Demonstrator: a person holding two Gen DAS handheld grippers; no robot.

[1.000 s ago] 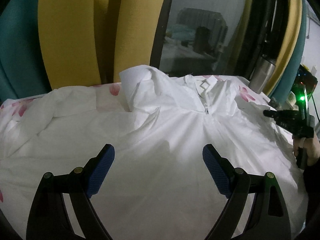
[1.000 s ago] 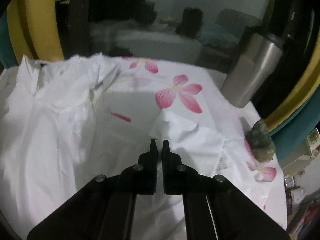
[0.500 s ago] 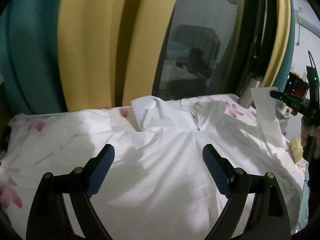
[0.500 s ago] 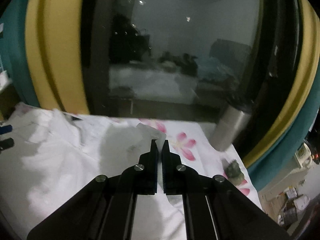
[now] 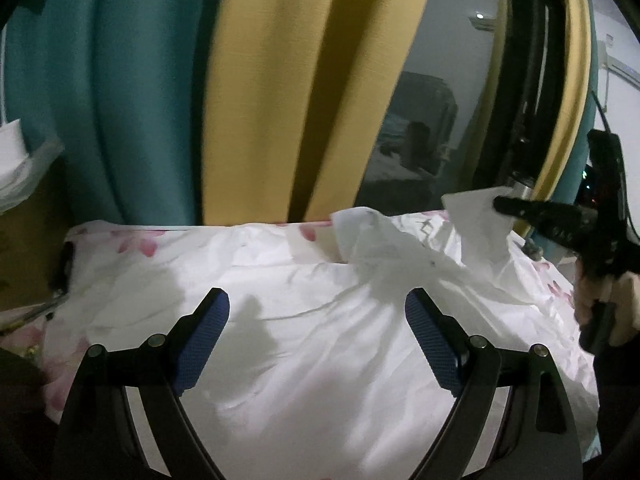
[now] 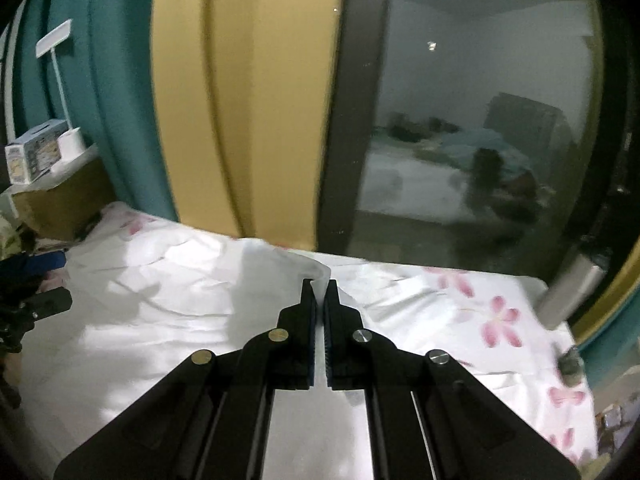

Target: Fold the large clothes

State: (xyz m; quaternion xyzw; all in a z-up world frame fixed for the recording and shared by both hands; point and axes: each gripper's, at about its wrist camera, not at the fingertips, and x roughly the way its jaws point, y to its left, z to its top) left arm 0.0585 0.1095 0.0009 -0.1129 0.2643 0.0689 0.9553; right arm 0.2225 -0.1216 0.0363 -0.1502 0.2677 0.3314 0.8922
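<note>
Only from left wrist: lifted garment (image 5: 476, 232) corner.

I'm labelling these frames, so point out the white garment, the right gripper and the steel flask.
white garment (image 5: 320, 360), left wrist view, flat body.
right gripper (image 6: 319, 280), right wrist view, between fingertips.
steel flask (image 6: 568, 292), right wrist view, side wall.

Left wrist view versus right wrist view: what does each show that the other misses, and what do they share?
Only the left wrist view shows the right gripper from outside, shut on a lifted corner of the white garment, with the hand holding it, and the left gripper open over the cloth. Only the right wrist view shows the desk lamp, the box and the metal flask in full. Both share the garment, the floral sheet, the yellow curtain and the dark window.
</note>
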